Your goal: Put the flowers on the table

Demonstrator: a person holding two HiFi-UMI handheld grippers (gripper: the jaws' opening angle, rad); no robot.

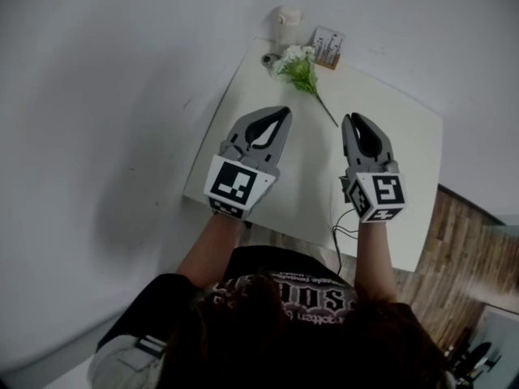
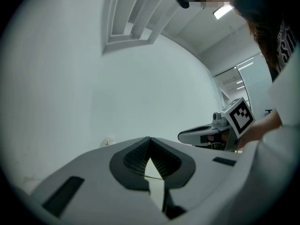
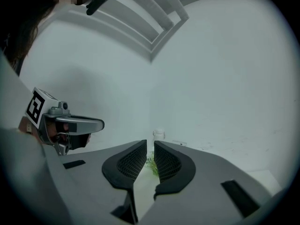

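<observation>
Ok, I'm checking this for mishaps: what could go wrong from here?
The flowers lie at the table's far corner, close to a small white bottle and a card; a nudge could topple those. The stem end looks near the right tool, so a low sweep might drag the flowers.

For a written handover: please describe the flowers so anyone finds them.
Find the white table by the wall, then its far corner. The flowers lie flat there, beside a white container and a card; only they have a green stem.
</observation>
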